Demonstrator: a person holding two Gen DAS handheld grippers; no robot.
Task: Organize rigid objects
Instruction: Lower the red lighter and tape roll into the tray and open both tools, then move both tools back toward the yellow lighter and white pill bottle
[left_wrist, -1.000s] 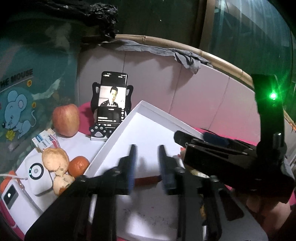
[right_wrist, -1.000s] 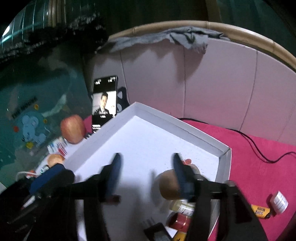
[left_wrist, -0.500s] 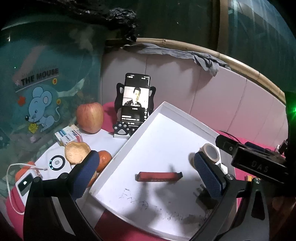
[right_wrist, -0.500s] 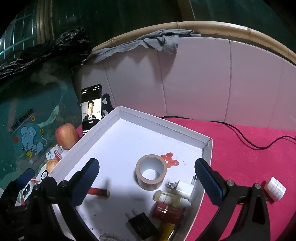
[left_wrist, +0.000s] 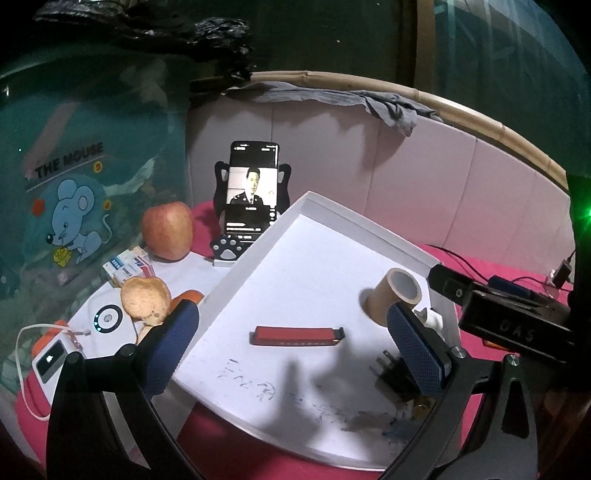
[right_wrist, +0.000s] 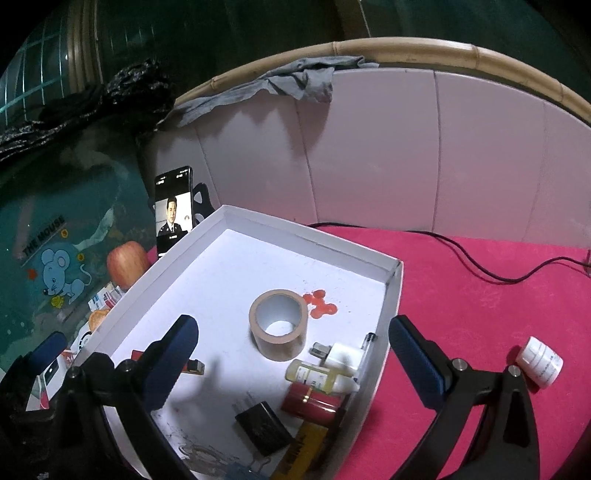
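Both grippers have just let go. A second ago the left gripper (left_wrist: 295, 341) was nearly shut around the red bar (left_wrist: 296, 336) and the right gripper (right_wrist: 293, 354) was closed about the tape roll (right_wrist: 279, 325); now both stand wide apart with nothing between the pads. The bar lies flat mid-tray, the roll stands on its side further right, so two more rigid pieces look delivered into the white tray (right_wrist: 308, 230).

The rest sits crowded in the tray's near right corner: white plug (right_wrist: 341, 354), small bottle (right_wrist: 319, 376), red case (right_wrist: 312, 402), black charger (right_wrist: 262, 428), and something yellow I can't make out at the bottom edge.

One likely straggler, a small white tub (right_wrist: 539, 362), lies on the pink cloth (right_wrist: 480, 295) well outside the tray's right wall. That side is open, apart from a black cable (right_wrist: 480, 266) further back. Left of the tray it is tight: apple (left_wrist: 168, 230), phone (left_wrist: 253, 192) on its stand, peel and boxes pressed near the rim.
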